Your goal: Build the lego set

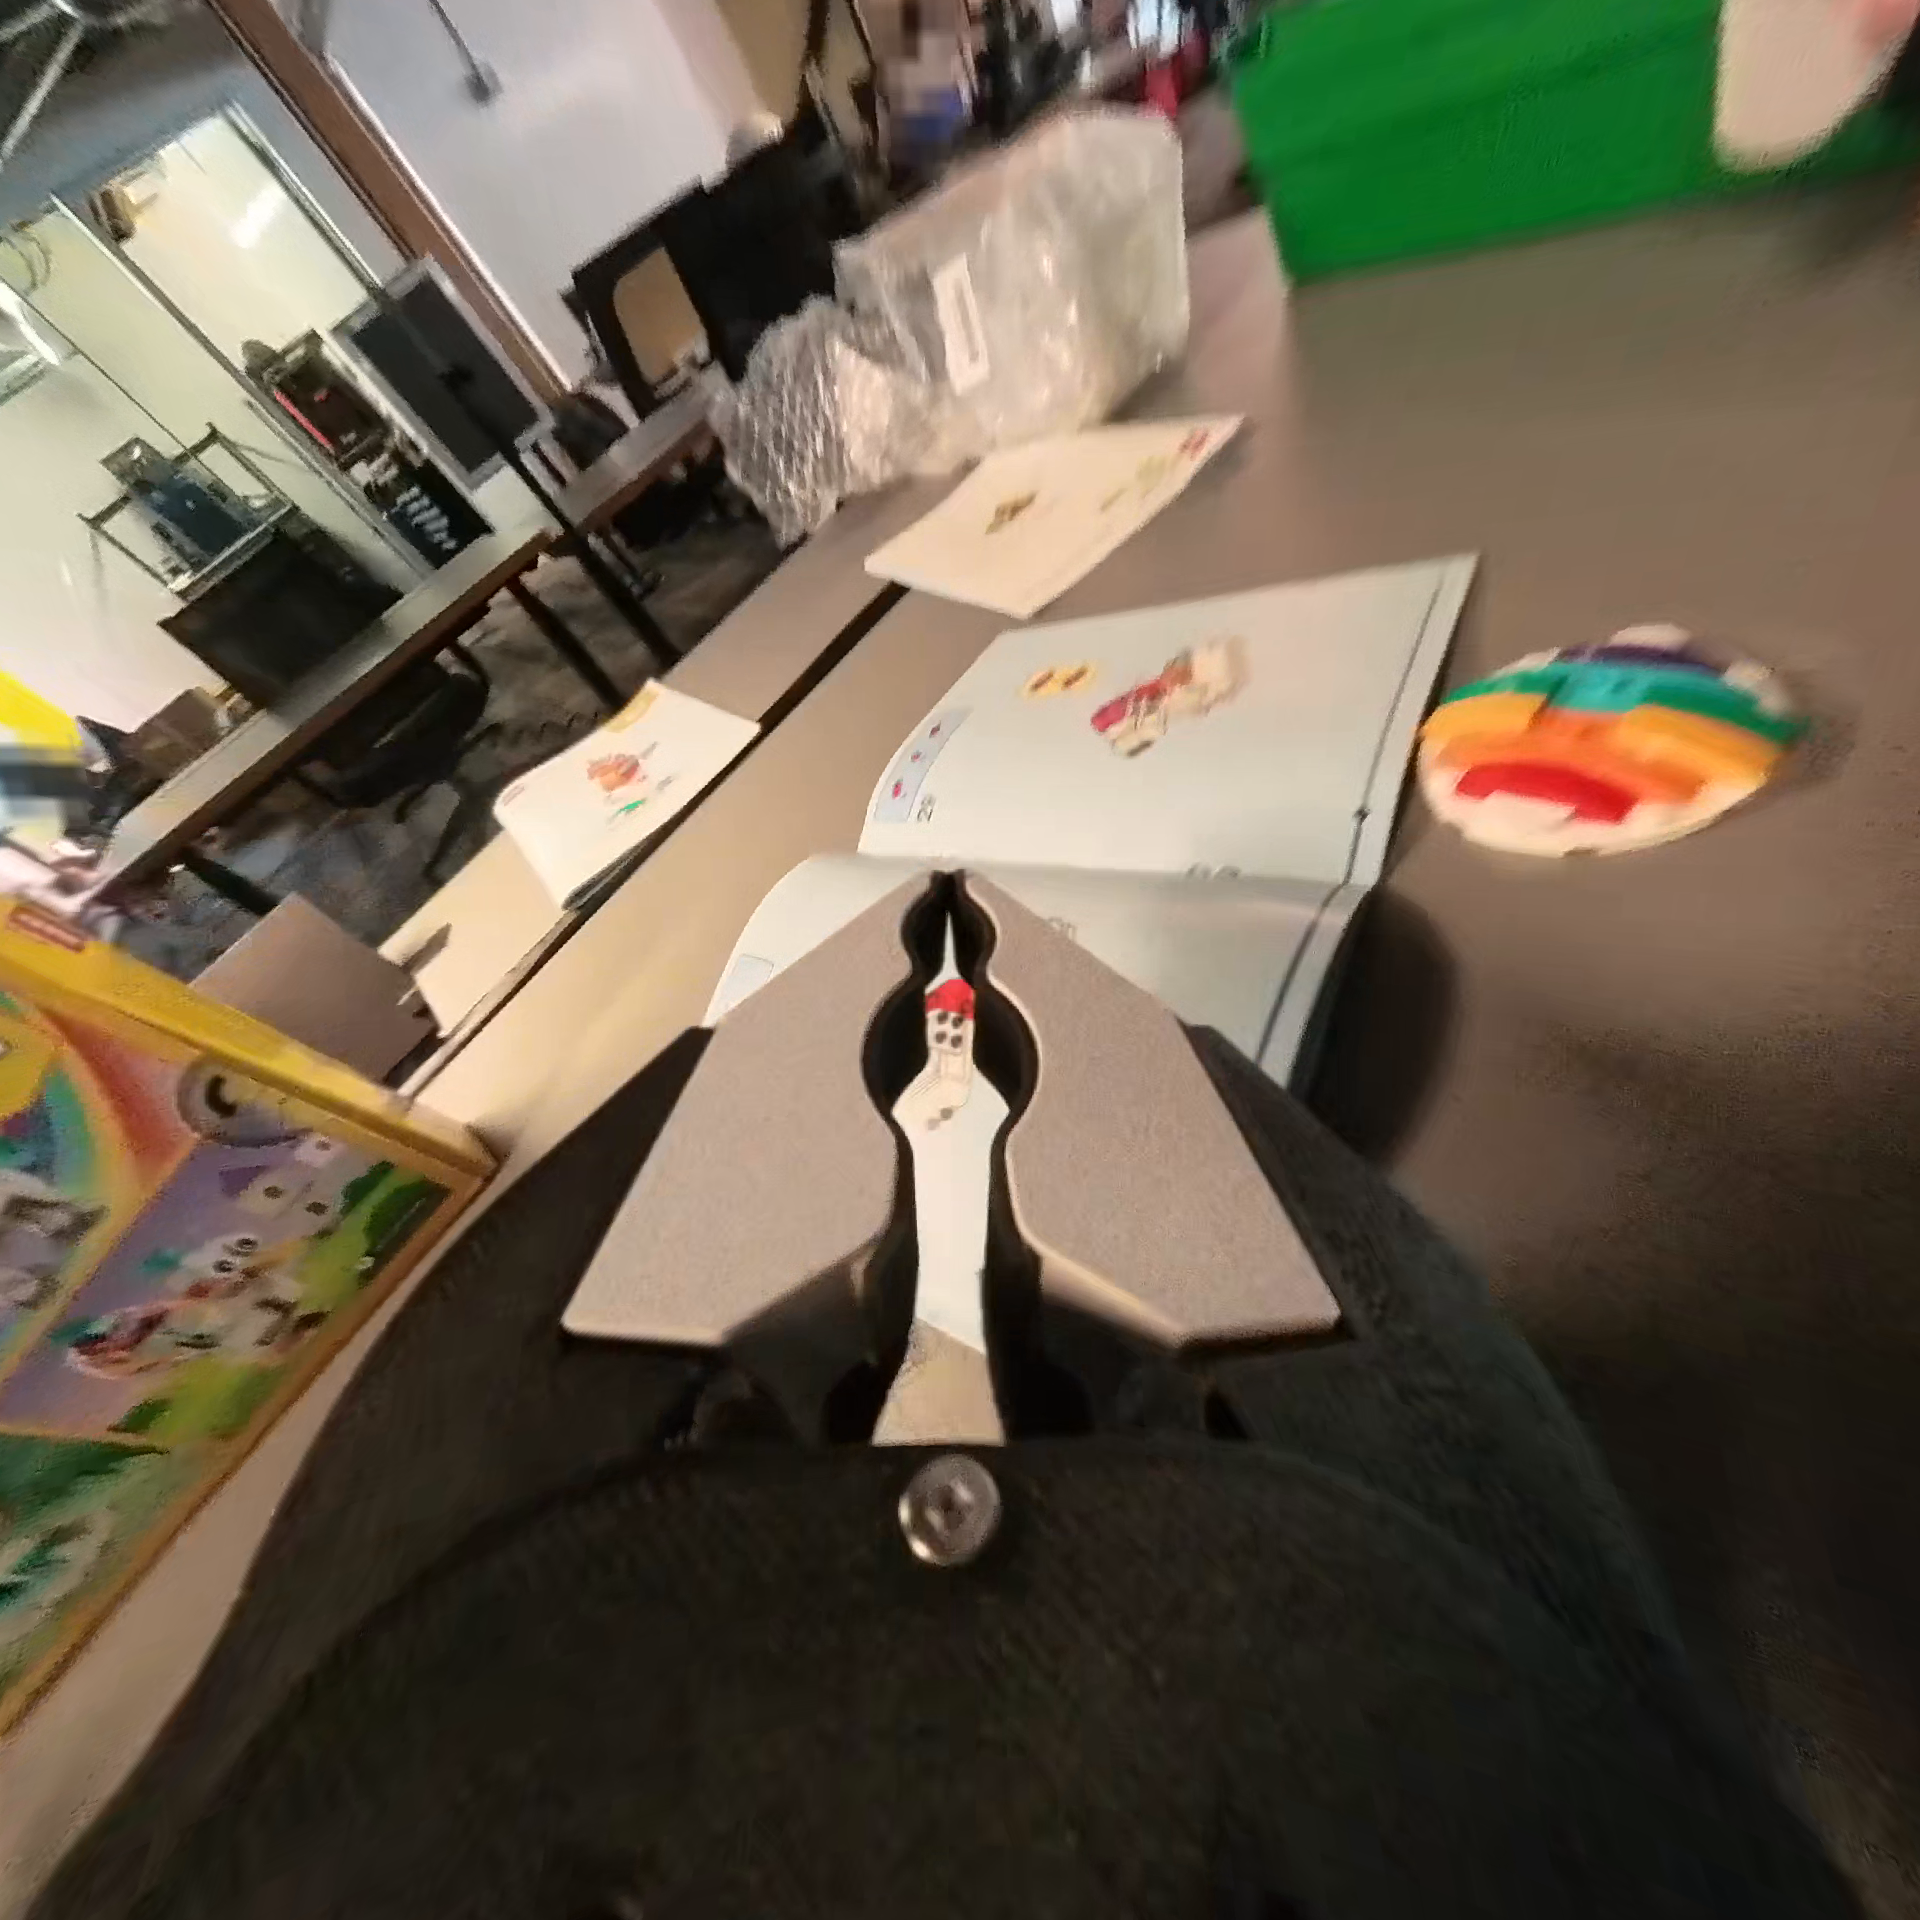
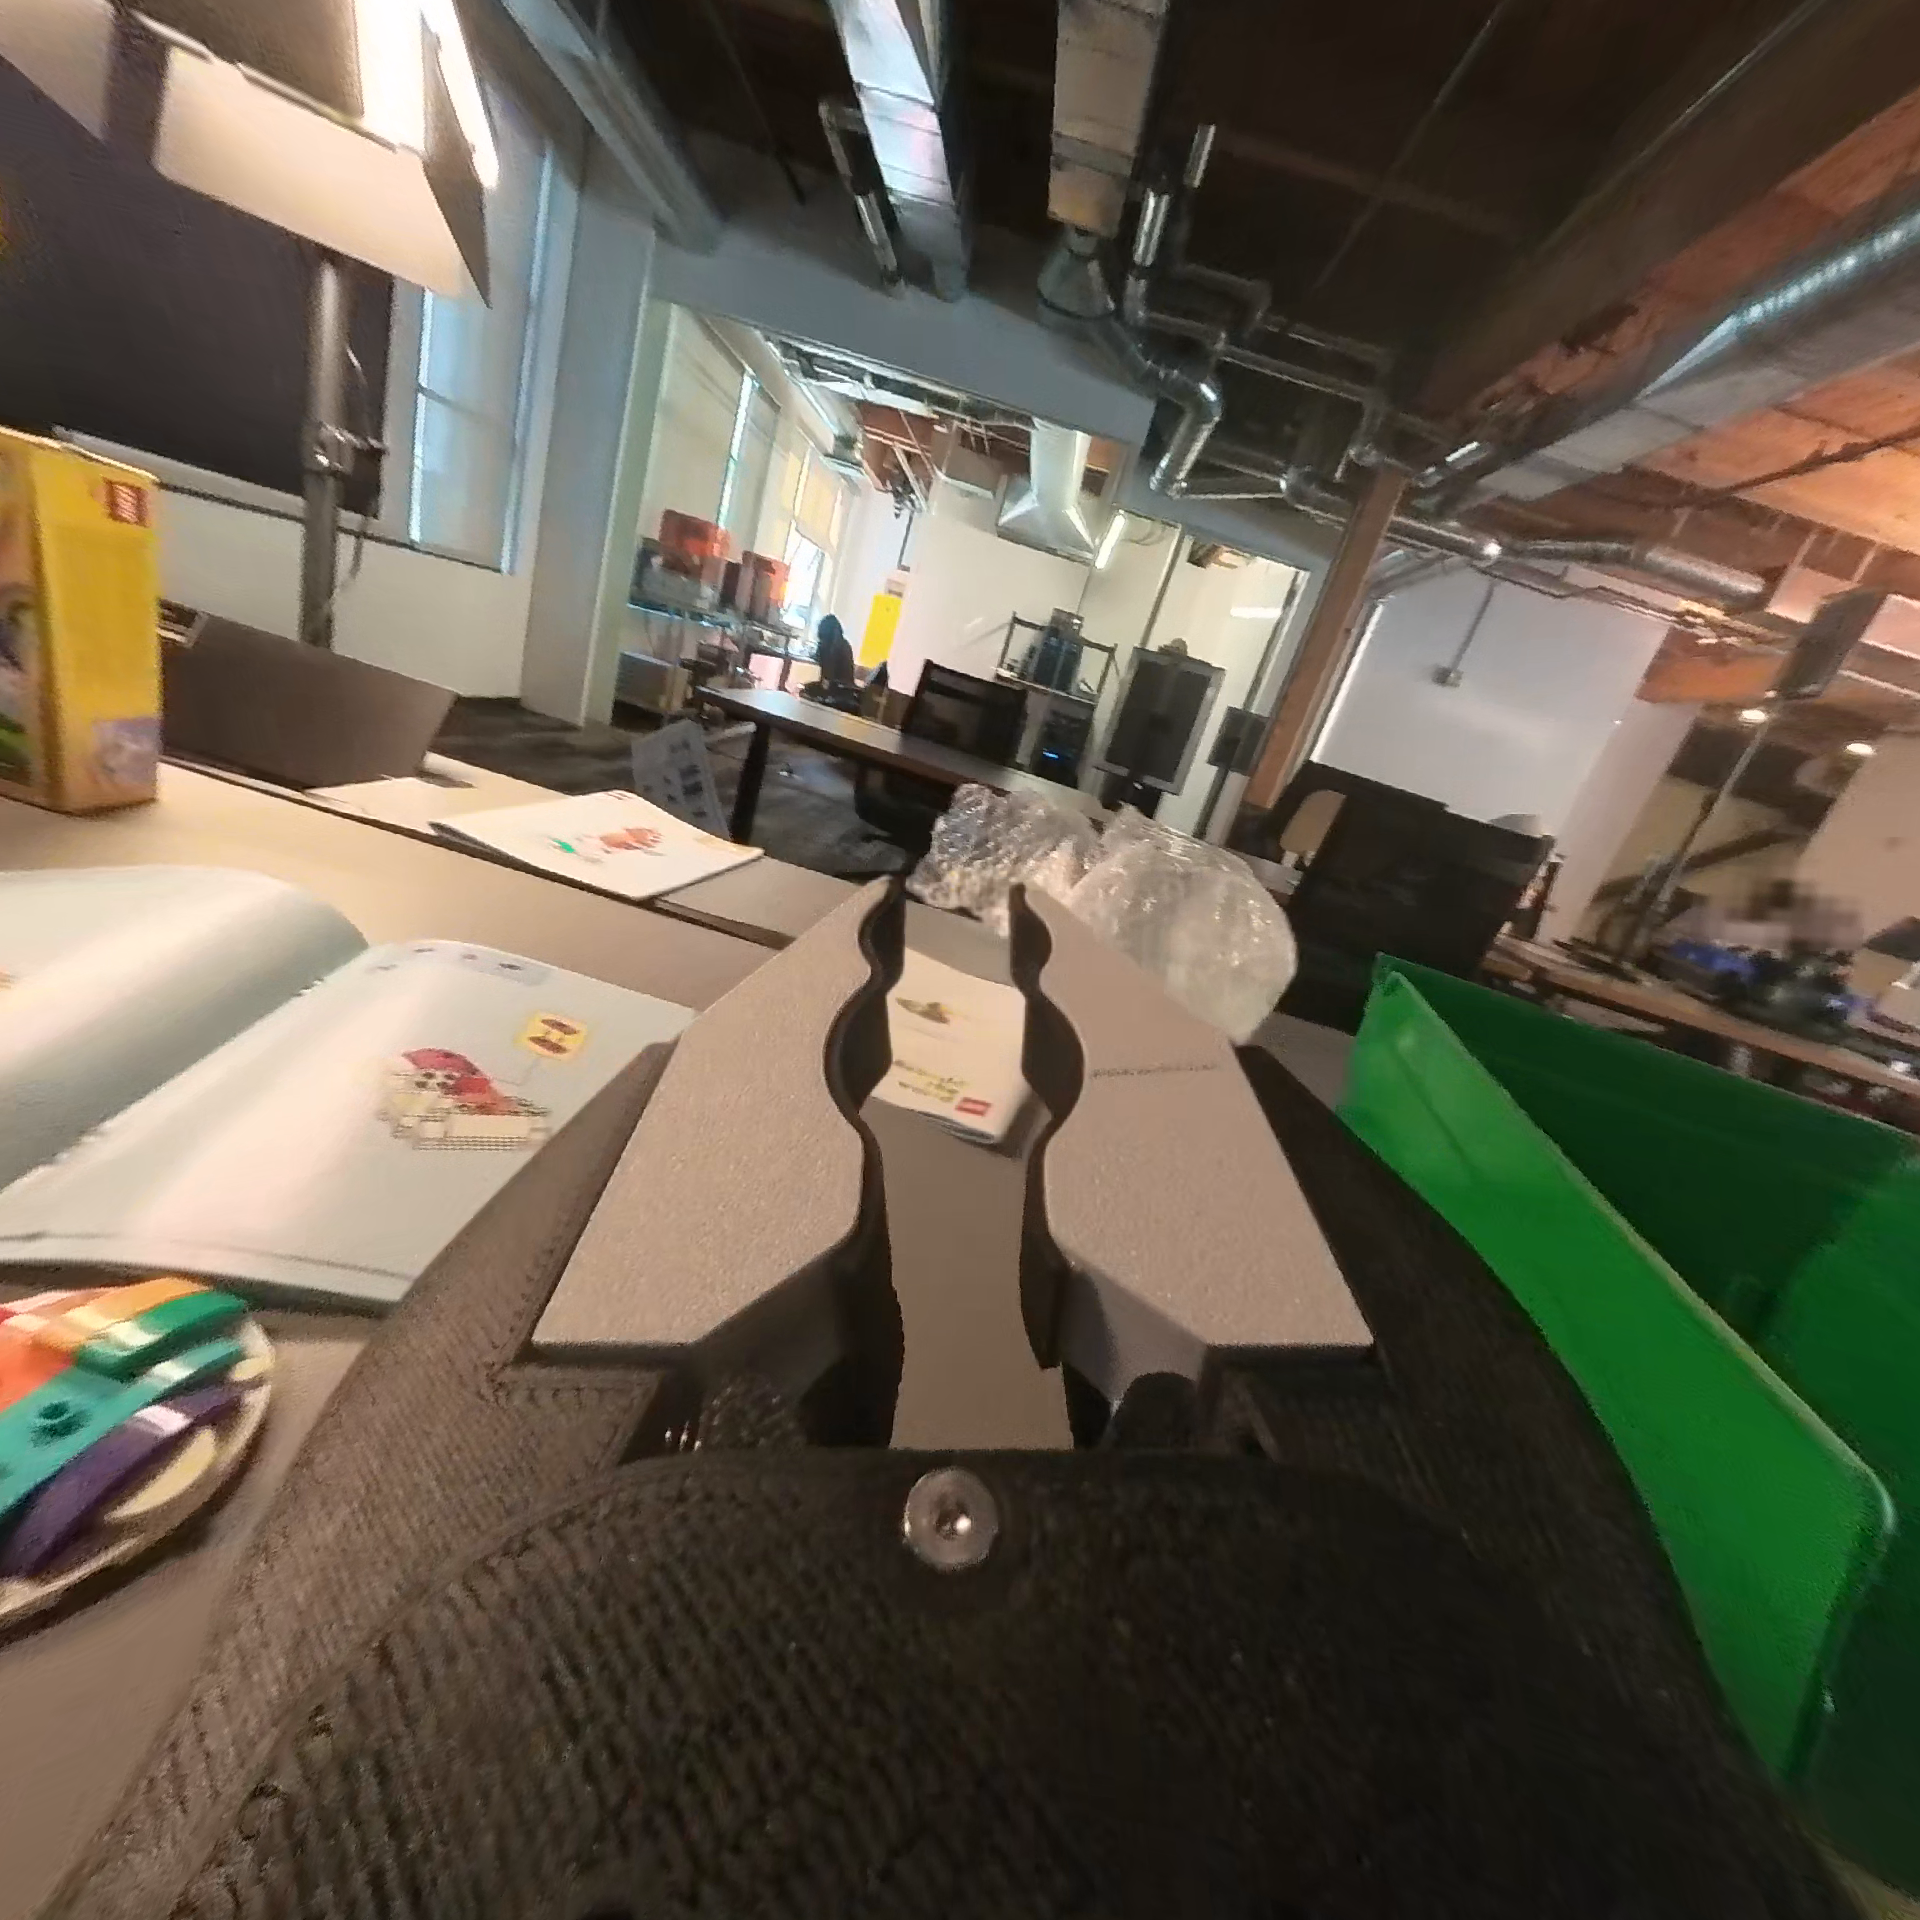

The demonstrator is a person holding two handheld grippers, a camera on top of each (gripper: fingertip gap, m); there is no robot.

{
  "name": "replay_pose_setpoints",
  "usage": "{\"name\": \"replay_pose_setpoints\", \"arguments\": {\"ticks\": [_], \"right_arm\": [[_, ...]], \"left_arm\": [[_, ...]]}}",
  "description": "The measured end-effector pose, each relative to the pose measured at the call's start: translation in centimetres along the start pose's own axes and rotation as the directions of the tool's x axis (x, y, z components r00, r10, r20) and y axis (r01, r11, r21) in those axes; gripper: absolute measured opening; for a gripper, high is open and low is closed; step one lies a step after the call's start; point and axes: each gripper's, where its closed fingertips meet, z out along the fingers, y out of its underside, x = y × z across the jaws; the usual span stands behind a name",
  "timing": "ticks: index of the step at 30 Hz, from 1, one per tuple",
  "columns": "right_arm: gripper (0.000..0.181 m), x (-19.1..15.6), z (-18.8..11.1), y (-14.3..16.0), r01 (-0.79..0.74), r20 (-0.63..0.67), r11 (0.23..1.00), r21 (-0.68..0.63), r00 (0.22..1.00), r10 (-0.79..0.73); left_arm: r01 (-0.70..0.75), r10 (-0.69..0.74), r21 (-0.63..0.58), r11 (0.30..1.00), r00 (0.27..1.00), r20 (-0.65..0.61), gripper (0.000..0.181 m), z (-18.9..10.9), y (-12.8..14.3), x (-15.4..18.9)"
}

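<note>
A rainbow lego build [image 1: 1610, 738] on a round white base lies on the grey table [image 1: 1621, 1039], right of an open instruction booklet [image 1: 1143, 748]. My left gripper [image 1: 945, 883] is shut, with its tips at the raised, curled edge of the booklet's near page. I cannot tell whether it pinches the page. In the right wrist view the rainbow build [image 2: 114, 1413] is at the lower left, beside the booklet [image 2: 312, 1091]. My right gripper [image 2: 956, 899] is open with nothing between its fingers and hangs above the table, pointing at a smaller booklet [image 2: 956, 1049].
A yellow lego box [image 1: 156, 1195] stands at the left, also in the right wrist view [image 2: 83, 623]. A green bin [image 1: 1507, 125] [image 2: 1621, 1195] stands at the right. Bubble wrap [image 1: 987, 343] [image 2: 1174, 914] lies at the far side. Two more booklets [image 1: 1049, 509] [image 1: 623, 790] lie farther off. About 25 cm separates my left fingertips from my right.
</note>
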Motion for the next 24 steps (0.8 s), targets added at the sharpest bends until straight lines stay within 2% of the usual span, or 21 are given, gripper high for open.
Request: {"name": "replay_pose_setpoints", "arguments": {"ticks": [4,6,8,11,18,24], "right_arm": [[0.018,0.0,1.2,0.4,0.107,-0.031,0.994,-0.016,0.994,-0.108],[0.017,-1.3,1.9,0.5,0.212,-0.002,0.977,-0.021,0.977,-0.212],[0.017,-2.9,2.5,0.4,0.249,0.045,0.969,-0.005,0.968,-0.248],[0.017,-4.8,3.5,0.3,0.261,0.102,0.965,0.023,0.960,-0.262],[0.016,-6.9,5.3,0.8,0.302,0.171,0.952,0.047,0.937,-0.305],[0.016,-7.0,5.8,0.9,0.261,0.188,0.964,0.045,0.946,-0.265]], "left_arm": [[-0.042,0.042,-0.102,0.994,0.999,-0.004,0.000,2.1,1.3,-0.5],[-0.059,0.059,-0.151,0.987,0.998,-0.005,0.000,2.9,2.1,-0.9],[-0.109,0.112,-0.217,0.970,0.994,-0.001,0.000,3.8,3.4,-1.3],[-0.192,0.202,-0.288,0.938,0.979,0.005,0.000,5.1,4.8,-2.0],[-0.308,0.339,-0.352,0.884,0.940,0.027,0.000,8.4,5.8,-3.9],[-0.229,0.274,-0.381,0.896,0.959,0.068,0.000,11.6,6.1,-6.4]]}}
